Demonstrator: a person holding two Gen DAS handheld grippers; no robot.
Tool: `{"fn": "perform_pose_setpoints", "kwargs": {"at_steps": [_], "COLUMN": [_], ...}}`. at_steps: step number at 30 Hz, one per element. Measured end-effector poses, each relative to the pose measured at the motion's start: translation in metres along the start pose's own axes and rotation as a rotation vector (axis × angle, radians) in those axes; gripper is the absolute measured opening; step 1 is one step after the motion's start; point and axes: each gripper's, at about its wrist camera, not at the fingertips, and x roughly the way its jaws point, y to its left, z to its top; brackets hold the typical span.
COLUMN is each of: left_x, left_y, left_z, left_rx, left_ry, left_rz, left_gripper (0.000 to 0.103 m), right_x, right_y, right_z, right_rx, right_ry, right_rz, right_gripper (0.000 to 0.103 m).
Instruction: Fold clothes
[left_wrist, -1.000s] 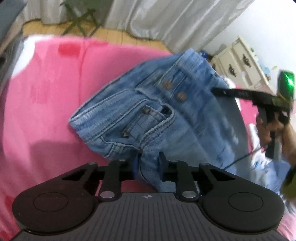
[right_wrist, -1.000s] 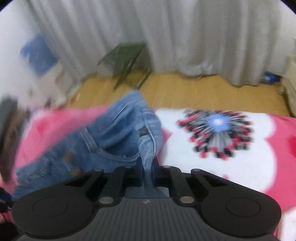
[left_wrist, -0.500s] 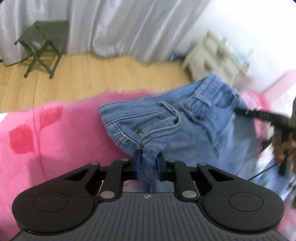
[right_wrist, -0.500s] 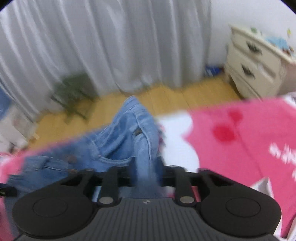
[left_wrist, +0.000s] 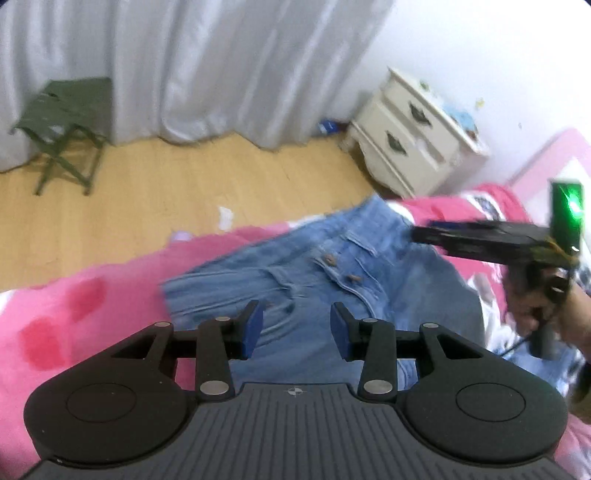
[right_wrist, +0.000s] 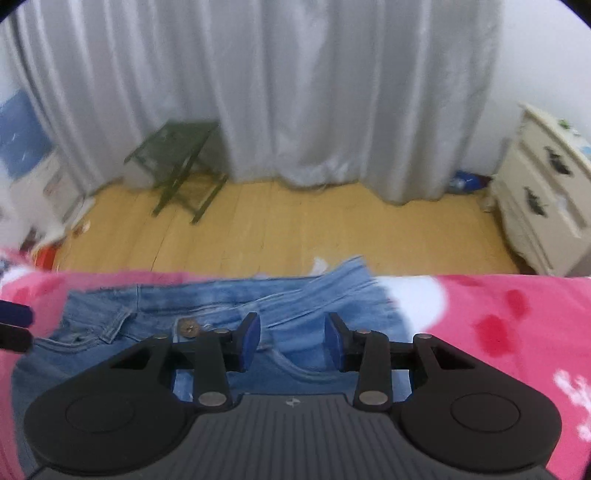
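Blue jeans lie waistband-up on the pink blanket, their brown buttons showing. My left gripper hovers over the near waist corner; its jaws are opening and no cloth is pinched between the blue pads. In the right wrist view, the jeans spread along the blanket's far edge. My right gripper is above them, jaws also opening, nothing between the pads. The right gripper shows from the side, held by a hand. The left gripper's tips peek in at the left edge.
Beyond the bed edge lies a wooden floor with a green folding stool and grey curtains. A cream nightstand stands at the right by the wall. A small scrap lies on the floor near the bed.
Both grippers had denim pinched between their pads and have let it go. Their jaws now stand apart and the jeans have dropped onto the blanket. Both views swung toward the curtain.
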Motion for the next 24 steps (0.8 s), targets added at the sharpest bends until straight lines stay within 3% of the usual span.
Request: {"fn": "perform_pose_setpoints", "kwargs": {"at_steps": [3, 6, 12, 15, 16, 19, 21, 24], "left_x": [0.044, 0.073, 0.076, 0.073, 0.071, 0.068, 0.066, 0.058], "left_y": [0.003, 0.009, 0.009, 0.008, 0.008, 0.006, 0.003, 0.002], "left_z": [0.01, 0.011, 0.001, -0.003, -0.004, -0.007, -0.008, -0.008], "left_rx": [-0.068, -0.105, -0.103, -0.108, -0.117, -0.107, -0.107, -0.139], "left_ry": [0.038, 0.104, 0.098, 0.075, 0.065, 0.037, 0.005, -0.066], "left_rz": [0.005, 0.055, 0.098, 0.128, 0.13, 0.138, 0.147, 0.152], "left_gripper": [0.036, 0.031, 0.029, 0.015, 0.013, 0.01, 0.008, 0.006], "right_x": [0.031, 0.044, 0.045, 0.049, 0.049, 0.05, 0.052, 0.049], "right_y": [0.011, 0.013, 0.008, 0.006, 0.008, 0.022, 0.032, 0.033], "right_z": [-0.001, 0.0, 0.01, 0.013, 0.014, 0.011, 0.007, 0.006], "right_rx": [-0.035, -0.025, 0.007, 0.003, -0.018, -0.108, -0.147, -0.099], "right_ry": [0.047, 0.051, 0.113, 0.139, 0.15, 0.171, 0.18, 0.131], "right_rz": [-0.02, -0.024, 0.02, 0.034, 0.036, 0.013, -0.019, -0.047], "right_gripper": [0.041, 0.041, 0.044, 0.044, 0.042, 0.018, 0.017, 0.015]}}
